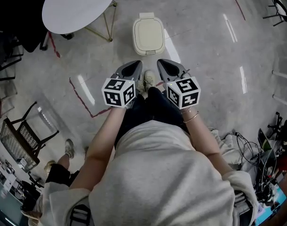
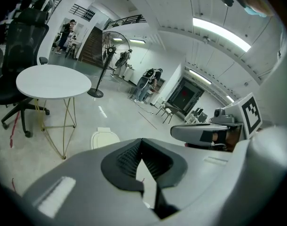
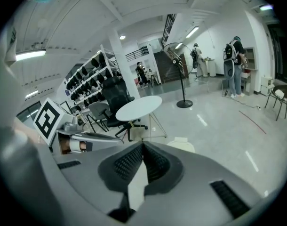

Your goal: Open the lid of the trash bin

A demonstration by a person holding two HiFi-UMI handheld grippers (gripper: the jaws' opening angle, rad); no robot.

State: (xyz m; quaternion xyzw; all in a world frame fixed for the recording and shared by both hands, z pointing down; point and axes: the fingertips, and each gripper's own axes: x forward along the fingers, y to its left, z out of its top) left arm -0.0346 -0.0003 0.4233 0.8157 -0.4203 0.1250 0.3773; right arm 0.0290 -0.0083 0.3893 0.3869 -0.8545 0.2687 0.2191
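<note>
Both empty, jaws closed: I held left gripper [image 1: 134, 65] and right gripper [image 1: 163, 64] near, ready to approach the far trash bin [image 1: 147, 17], lid [image 1: 148, 36] down.

The cream boxy plastic trash bin [image 1: 148, 36] stands on the shiny grey floor [image 1: 204, 46], near the right of the round white table [image 1: 80, 6] and ahead of the grey left gripper [image 1: 133, 68] and grey right gripper [image 1: 166, 68], which are side by side, and a black office chair [image 2: 20, 51] seems to be left of the table.
</note>
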